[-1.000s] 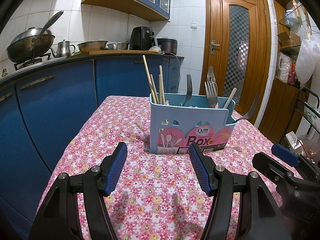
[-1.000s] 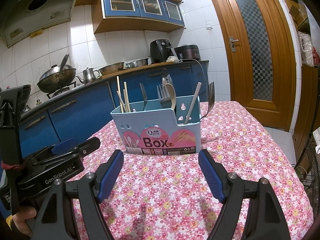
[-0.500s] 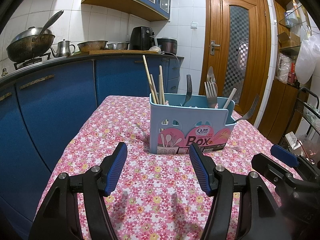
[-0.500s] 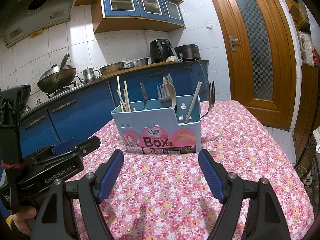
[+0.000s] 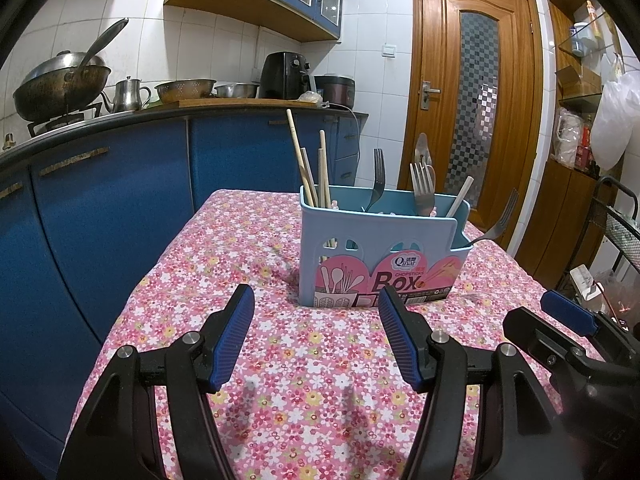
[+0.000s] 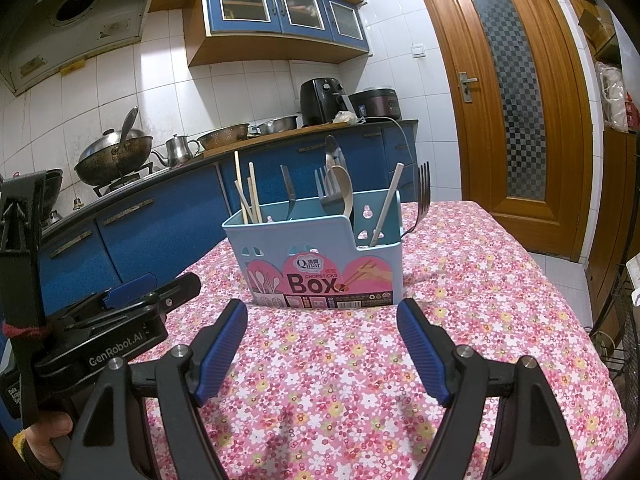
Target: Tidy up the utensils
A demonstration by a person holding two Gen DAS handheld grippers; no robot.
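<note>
On the floral tablecloth (image 5: 304,360) we see the utensil box (image 5: 380,256) at twelve o'clock, its compartments seemingly hidden; left gripper (image 5: 316,336) and right gripper (image 6: 322,344) gape wide, empty.

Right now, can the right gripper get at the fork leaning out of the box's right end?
Probably yes. The right gripper is open and empty, low over the tablecloth in front of the box. The fork leans out past the right end, clear of the other utensils, with nothing in between.
</note>
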